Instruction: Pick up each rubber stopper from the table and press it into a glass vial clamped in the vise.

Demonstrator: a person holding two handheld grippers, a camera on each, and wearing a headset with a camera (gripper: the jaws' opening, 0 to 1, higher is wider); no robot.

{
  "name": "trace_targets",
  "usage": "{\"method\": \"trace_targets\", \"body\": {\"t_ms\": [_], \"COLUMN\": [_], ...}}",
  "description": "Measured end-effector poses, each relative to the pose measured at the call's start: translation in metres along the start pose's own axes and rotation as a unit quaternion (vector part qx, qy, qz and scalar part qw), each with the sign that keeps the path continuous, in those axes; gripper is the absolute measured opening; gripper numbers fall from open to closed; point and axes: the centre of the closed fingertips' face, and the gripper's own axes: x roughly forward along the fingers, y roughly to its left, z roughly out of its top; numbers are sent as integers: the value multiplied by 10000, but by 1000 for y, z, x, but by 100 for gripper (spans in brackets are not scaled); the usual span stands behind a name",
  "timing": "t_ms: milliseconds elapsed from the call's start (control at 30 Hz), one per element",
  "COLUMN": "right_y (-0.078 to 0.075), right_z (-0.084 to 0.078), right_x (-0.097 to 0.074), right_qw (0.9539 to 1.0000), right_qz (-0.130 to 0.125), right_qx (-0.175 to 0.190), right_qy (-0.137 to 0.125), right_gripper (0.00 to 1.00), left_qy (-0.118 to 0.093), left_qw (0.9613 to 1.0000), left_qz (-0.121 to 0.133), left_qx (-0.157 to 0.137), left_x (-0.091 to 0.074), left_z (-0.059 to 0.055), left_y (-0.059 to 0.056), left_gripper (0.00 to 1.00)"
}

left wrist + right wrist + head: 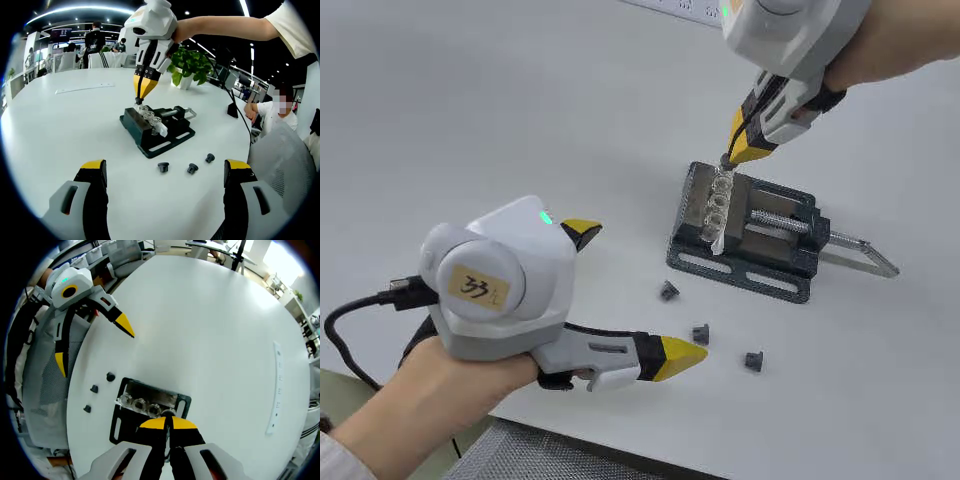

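Currently right gripper (731,159) fingers pinched narrow on a stopper (727,162) over the end vial (723,184), left gripper (652,290) fingers wide; off-axis push could cock it or chip glass.

Your right gripper (168,423) sits bottom centre, jaws pinched nearly together over the vise's (182,405) row of vials (140,403); three rubber stoppers (94,388) lie left; the left gripper (92,347) gapes upper left.
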Motion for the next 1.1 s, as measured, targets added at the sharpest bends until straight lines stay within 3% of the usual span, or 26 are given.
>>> {"method": "trace_targets", "body": {"t_ms": [700,1100], "right_y": [-1,8], "right_z": [-1,2], "right_x": [2,-3], "right_qw": [9999,9998], "right_qz": [-14,-31], "right_qx": [138,91], "right_qy": [45,181], "right_gripper": [0,0], "left_qy": [24,21], "left_qw": [10000,10000], "left_qz": [-11,-22], "left_qx": [-48,-92], "left_x": [4,6], "left_z": [-2,-5], "left_y": [0,0], "left_gripper": [97,97]}}
